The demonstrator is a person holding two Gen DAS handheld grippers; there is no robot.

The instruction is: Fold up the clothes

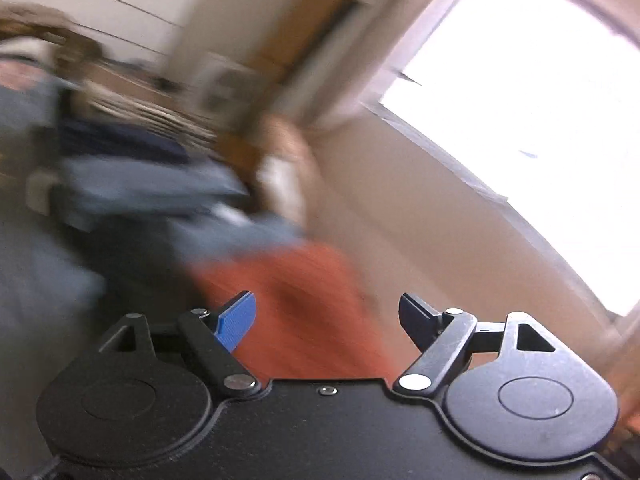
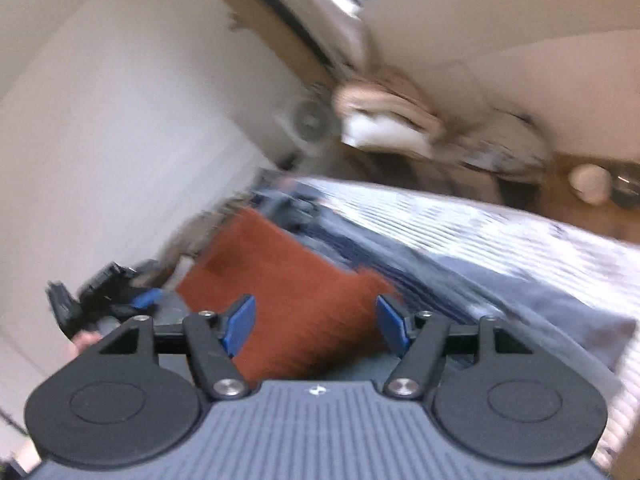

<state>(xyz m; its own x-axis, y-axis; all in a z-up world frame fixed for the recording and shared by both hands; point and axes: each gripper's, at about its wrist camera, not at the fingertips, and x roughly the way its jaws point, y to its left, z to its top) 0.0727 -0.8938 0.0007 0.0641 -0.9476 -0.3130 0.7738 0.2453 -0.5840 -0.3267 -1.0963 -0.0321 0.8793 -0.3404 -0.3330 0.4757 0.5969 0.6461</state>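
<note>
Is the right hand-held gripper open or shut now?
Open. The right hand-held gripper has its two blue pads wide apart, with the orange cloth visible between them; nothing is pinched.

No readable text, number or brand name is showing in either view, as motion blur is smearing everything beyond the tools. The right gripper's (image 2: 316, 322) ribbed grey housing is carrying only a small pale emblem (image 2: 317, 390), not legible as lettering.
</note>
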